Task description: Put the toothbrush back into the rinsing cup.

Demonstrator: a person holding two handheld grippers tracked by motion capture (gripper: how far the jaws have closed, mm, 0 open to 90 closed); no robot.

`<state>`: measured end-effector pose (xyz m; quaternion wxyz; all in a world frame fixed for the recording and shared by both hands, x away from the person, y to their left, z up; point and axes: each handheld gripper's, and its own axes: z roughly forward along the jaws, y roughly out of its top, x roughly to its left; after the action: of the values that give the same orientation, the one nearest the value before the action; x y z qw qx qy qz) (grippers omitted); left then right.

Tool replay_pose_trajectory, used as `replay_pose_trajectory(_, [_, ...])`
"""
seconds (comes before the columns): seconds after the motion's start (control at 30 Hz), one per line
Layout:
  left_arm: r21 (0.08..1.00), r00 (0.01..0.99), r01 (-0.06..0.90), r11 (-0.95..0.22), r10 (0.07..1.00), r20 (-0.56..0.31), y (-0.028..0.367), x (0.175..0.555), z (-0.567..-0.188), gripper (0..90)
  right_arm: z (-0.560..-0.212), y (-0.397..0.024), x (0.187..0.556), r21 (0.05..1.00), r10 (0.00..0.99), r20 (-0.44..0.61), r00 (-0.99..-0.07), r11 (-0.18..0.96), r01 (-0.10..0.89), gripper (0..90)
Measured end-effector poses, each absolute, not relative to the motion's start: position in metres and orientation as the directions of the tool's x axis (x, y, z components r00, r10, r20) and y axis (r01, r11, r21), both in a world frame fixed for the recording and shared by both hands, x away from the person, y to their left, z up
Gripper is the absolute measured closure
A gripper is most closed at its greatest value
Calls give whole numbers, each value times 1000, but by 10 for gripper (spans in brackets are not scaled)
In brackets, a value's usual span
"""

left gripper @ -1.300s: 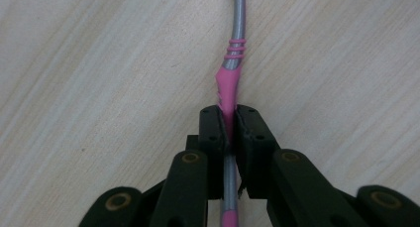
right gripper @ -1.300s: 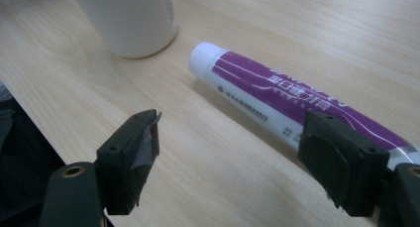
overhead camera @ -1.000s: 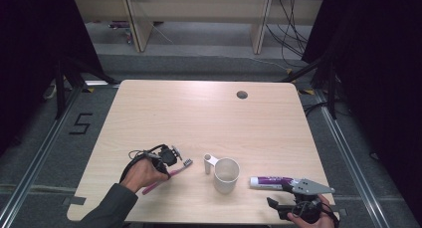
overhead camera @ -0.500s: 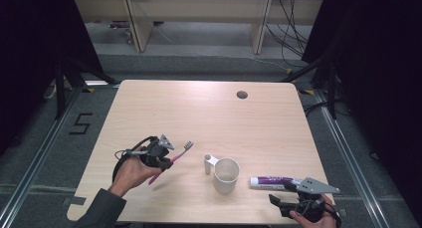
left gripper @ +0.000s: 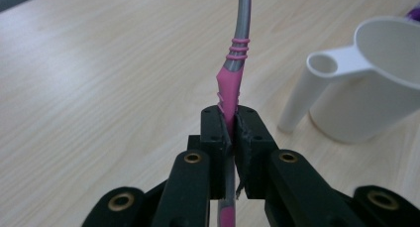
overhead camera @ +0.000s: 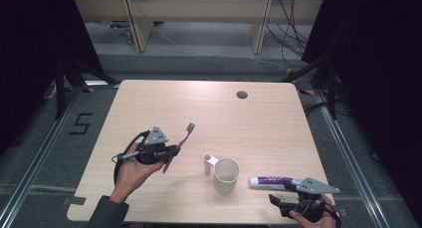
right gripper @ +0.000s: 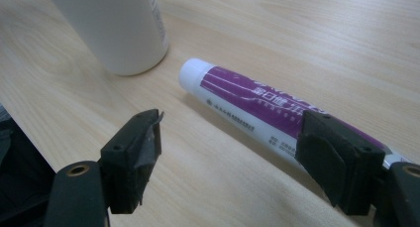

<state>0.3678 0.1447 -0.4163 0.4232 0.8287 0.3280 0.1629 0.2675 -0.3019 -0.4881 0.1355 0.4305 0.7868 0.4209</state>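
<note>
**Toothbrush off the table, tube not yet taken**

Now that my left gripper (overhead camera: 171, 152) has carried the pink-and-grey toothbrush (overhead camera: 180, 141) up off the wood, where it lay a second ago, the brush hangs in the air left of the white cup (overhead camera: 226, 175), bristles pointing far and right. In the left gripper view the pads are clenched hard on the pink part of the handle (left gripper: 229, 90). I judge the pick-up done, and the cup looks like the next stop.

My right gripper (overhead camera: 277, 200) has not shifted; its jaws stand wide apart at the near right corner. The purple toothpaste tube (right gripper: 257, 104) lies flat between them, untouched, just right of the cup.

The brush head runs out of the top of the left gripper view. The tube's tail sits behind my right jaw, and its print is too small to read.
</note>
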Motion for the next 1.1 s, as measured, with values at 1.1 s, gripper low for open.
replay_pose_trajectory(1.1, [953,702,255,-163,709,-66,112,369,-412,829,-488,-304,269,791,785,123,-607,291,537,259])
